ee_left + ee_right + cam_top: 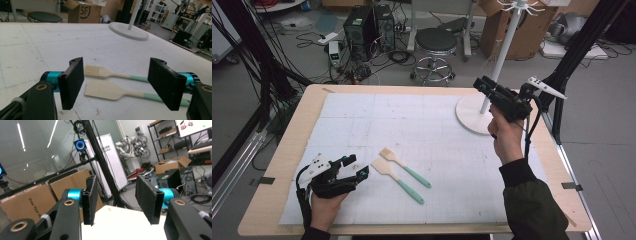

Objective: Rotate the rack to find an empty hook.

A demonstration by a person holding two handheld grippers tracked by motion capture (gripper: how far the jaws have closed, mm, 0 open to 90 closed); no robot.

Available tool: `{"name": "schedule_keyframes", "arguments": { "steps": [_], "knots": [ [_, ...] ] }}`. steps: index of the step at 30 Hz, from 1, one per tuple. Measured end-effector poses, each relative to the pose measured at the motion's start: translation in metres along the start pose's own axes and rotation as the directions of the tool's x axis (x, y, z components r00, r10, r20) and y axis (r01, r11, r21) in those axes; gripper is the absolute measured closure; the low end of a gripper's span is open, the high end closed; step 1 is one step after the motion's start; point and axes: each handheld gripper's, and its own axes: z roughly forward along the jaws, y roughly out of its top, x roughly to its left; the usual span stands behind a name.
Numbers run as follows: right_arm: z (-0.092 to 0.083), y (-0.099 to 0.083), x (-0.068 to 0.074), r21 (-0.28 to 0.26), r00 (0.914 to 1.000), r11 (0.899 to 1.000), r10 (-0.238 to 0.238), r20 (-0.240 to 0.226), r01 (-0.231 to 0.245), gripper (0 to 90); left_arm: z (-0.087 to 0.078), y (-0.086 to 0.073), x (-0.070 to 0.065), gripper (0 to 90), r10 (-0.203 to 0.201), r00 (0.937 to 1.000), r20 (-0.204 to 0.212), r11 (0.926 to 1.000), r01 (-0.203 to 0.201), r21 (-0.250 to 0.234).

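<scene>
Resting on the counter (272, 185), left tool (354, 167) gapes released toward two spatulas (399, 172); right tool (480, 85), raised beside the stand base (469, 112), grips nothing, jaws apart.

A robotics lab: computer towers (368, 26) and loose cables (314, 37) on the floor, cardboard boxes (521, 30), camera rig poles (103, 162), robot arms (128, 146).

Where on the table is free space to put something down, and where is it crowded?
The white mat is bare across its far-left part and middle, between the two spatulas and the round stand base. The near-right part beside the sleeve is also bare. It is crowded near-left, where the open left tongs face the spatulas.
</scene>
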Motion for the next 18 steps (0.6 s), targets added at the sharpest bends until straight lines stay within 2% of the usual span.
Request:
{"name": "schedule_keyframes", "arguments": {
  "steps": [4,6,10,18],
  "knots": [
    [0.003,-0.012,0.007,0.033,1.0,0.999,0.006,-0.004,-0.006,53.1,-0.002,0.0,0.0,29.8,-0.007,1.0,0.007,1.0,0.007,-0.007],
    [0.005,-0.017,0.012,0.031,0.9999,0.999,0.009,-0.013,-0.009,52.7,-0.001,-0.001,0.001,29.8,-0.017,0.9998,0.012,0.9998,0.017,-0.007],
    [0.008,-0.027,0.022,0.047,0.9997,0.999,-0.003,-0.024,0.004,52.1,-0.002,0.0,0.001,29.9,-0.013,0.9999,0.009,0.9998,0.013,-0.012],
    [0.006,-0.045,0.023,0.11,0.9998,0.994,-0.013,-0.013,0.014,48.8,-0.004,0.002,-0.001,29.8,0.0,0.9999,0.016,0.9999,0.001,-0.017]
  ]
}}
